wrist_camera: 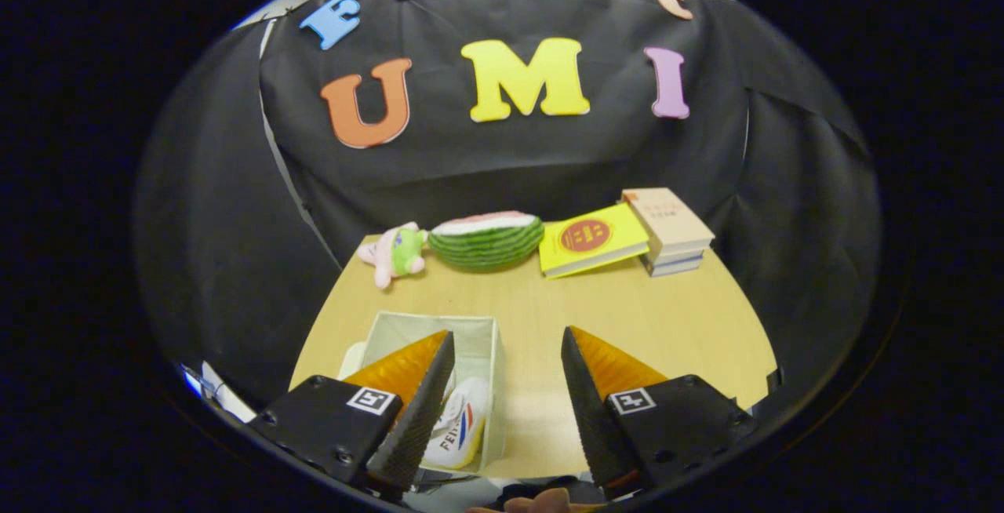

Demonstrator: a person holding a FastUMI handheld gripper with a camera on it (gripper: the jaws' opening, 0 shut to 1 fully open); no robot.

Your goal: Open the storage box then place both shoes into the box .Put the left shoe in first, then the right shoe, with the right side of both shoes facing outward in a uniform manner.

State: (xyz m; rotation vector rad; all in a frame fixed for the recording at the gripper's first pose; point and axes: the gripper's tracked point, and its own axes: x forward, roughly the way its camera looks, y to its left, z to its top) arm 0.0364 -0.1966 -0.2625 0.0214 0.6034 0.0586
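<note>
A: White fabric storage box (478, 340), lid off or folded back, sits on the desk (667, 317) just ahead of the left finger, which partly covers it.

B: Anything in it?

A: One white shoe (463, 427) with a red and blue stripe lies inside, just beside the left finger's tip. Whether it is the left or right shoe, I cannot tell.

B: And the gripper (508, 356)?

A: Its jaws stand wide apart, released, holding nothing; bare desk shows between them.

B: So how far along?

A: I'd judge the box opened and at least one shoe in. A second shoe may be hidden behind the finger; if not, it is left to place.

B: Beyond the jaws?

A: A plush toy (396, 252), a watermelon cushion (486, 240), a yellow book (592, 240) and stacked books (671, 232).
</note>
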